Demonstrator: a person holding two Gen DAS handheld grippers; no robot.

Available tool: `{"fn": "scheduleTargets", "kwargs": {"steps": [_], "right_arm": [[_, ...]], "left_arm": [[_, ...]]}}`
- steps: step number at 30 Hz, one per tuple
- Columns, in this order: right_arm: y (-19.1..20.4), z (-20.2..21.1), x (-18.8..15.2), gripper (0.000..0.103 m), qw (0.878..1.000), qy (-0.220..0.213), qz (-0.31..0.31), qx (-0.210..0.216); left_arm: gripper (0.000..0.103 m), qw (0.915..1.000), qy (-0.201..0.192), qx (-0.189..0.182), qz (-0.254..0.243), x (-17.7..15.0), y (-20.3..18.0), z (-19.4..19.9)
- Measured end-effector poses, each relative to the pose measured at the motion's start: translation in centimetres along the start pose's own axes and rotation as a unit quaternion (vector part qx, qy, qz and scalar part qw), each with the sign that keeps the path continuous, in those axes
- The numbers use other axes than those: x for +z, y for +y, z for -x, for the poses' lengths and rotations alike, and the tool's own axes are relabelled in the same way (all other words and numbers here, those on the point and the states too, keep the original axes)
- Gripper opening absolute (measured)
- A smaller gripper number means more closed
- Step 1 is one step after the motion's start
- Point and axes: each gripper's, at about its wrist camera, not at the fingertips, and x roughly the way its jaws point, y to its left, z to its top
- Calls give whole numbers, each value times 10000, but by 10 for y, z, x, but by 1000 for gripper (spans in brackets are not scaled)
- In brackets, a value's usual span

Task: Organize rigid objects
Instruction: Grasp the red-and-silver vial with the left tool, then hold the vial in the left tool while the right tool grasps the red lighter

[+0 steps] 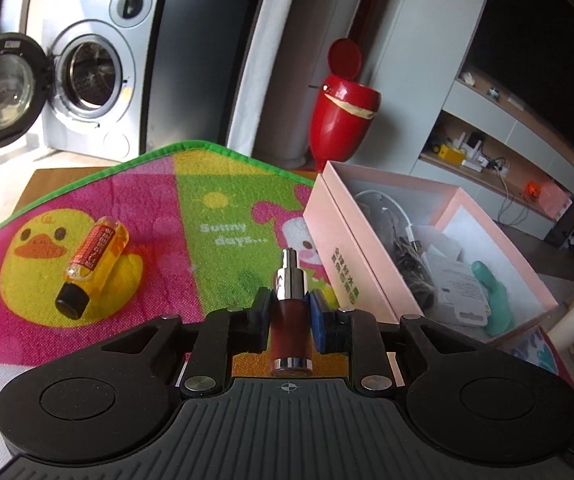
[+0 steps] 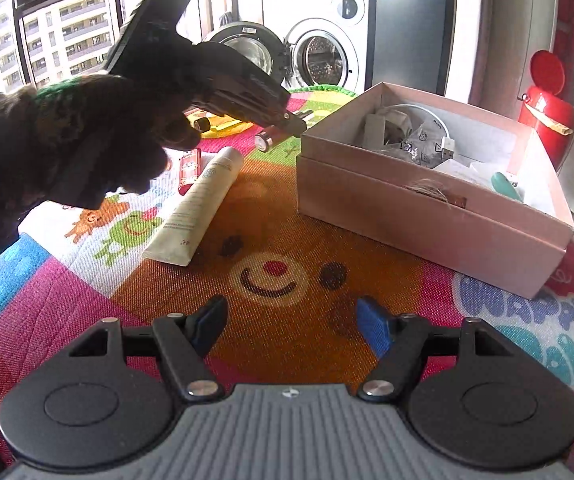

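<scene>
A washing machine (image 1: 87,80) with its door open stands far beyond the jaws, a red bin (image 1: 343,108) to its right. Below them spreads a bright cartoon play mat (image 1: 207,216). The pink box (image 1: 427,240) sits just right of the left gripper (image 1: 289,312), clenched on a small dark-red bottle (image 1: 290,332). The right gripper (image 2: 289,328) hangs released.

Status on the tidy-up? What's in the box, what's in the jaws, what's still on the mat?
Done: the pink box already holds cables and small items. In hand: the left gripper is shut on a dark red bottle beside the box; the right gripper is open and empty. Left on the mat: cream tube, red lighter, yellow bottle.
</scene>
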Motion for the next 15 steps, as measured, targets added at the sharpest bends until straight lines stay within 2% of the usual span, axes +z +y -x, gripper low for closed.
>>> {"fn": "scheduleTargets", "kwargs": {"steps": [3, 7, 12, 15], "right_arm": [[6, -4, 4, 72, 10000, 46, 71, 14], [22, -8, 16, 72, 9995, -20, 254, 173], [48, -22, 51, 70, 9978, -143, 514, 385], [53, -43, 85, 60, 9970, 61, 404, 663]], "left_arm": [[24, 9988, -455, 0, 176, -26, 5, 54], [24, 9946, -828, 438, 447, -64, 24, 104], [24, 9886, -1045, 767, 764, -95, 49, 127], [24, 9825, -1348, 857, 955, -104, 62, 132]]}}
